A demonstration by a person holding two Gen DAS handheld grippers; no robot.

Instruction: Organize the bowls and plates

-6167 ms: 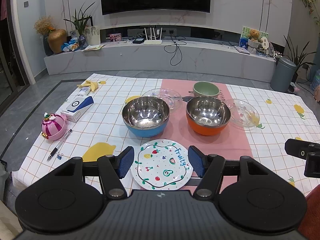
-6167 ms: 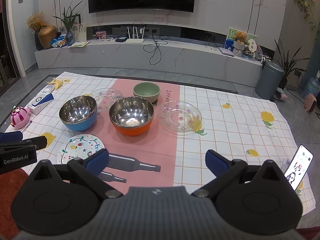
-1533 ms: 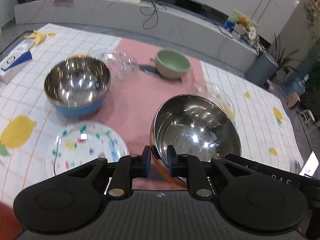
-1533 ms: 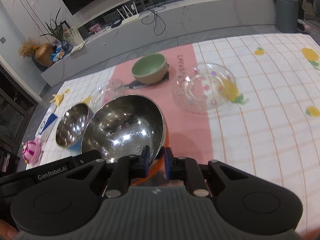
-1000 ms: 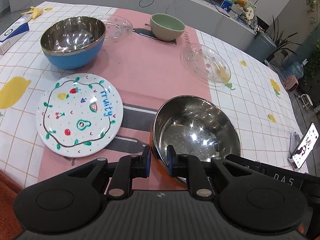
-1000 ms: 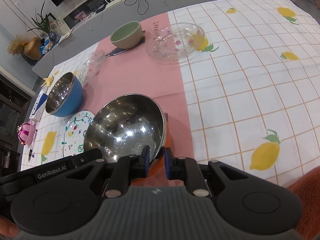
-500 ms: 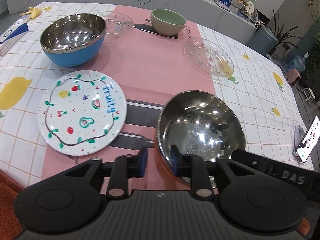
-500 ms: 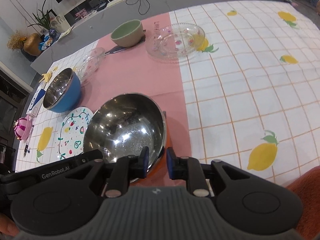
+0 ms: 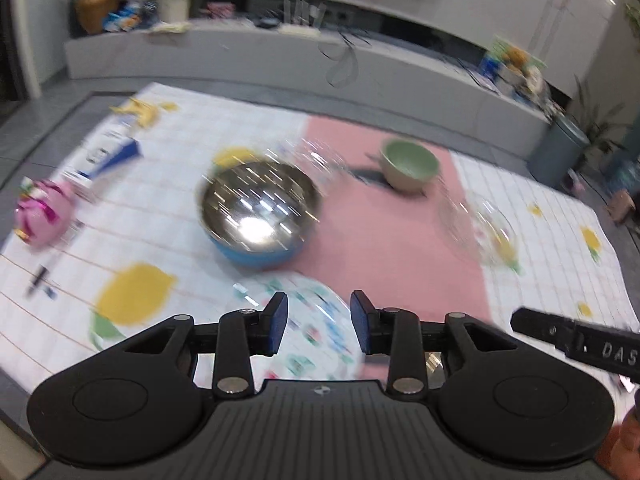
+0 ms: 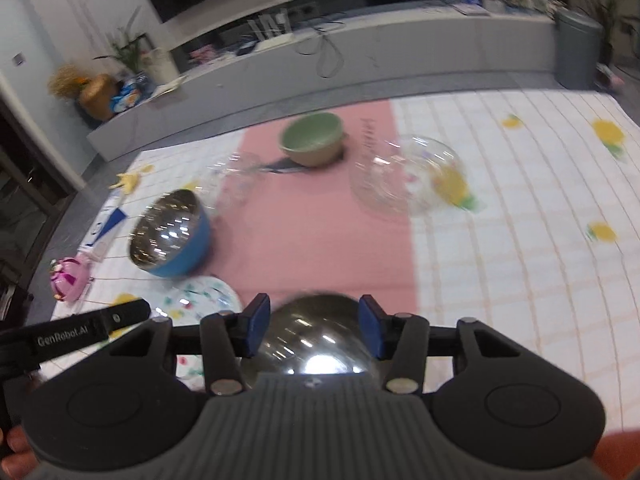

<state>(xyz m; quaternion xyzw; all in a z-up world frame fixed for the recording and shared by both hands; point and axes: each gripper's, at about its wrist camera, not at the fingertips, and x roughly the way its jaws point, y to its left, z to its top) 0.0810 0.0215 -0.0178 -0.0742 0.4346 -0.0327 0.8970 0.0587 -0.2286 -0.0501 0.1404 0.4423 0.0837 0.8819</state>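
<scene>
Both views are blurred by motion. My left gripper (image 9: 319, 322) is open and empty above the painted fruit plate (image 9: 316, 320). Beyond it stands the blue steel bowl (image 9: 260, 220). My right gripper (image 10: 314, 330) is open, its pads apart over the steel bowl with the orange shell (image 10: 316, 344), which rests on the cloth near the front edge. The blue steel bowl (image 10: 170, 234) and the fruit plate (image 10: 200, 300) lie to its left. A green bowl (image 10: 314, 142) and two clear glass plates (image 10: 408, 174) (image 10: 232, 180) sit further back.
A pink toy (image 9: 42, 214), a pen (image 9: 38, 278) and a blue-white box (image 9: 108, 152) lie on the left of the cloth. A grey TV bench (image 9: 320, 64) and a bin (image 9: 560, 148) stand beyond the cloth.
Both grippers have opened and let go of the orange steel bowl, now set on the cloth near the front. Both have pulled back and tilted up; the left one has swung left over the fruit plate.
</scene>
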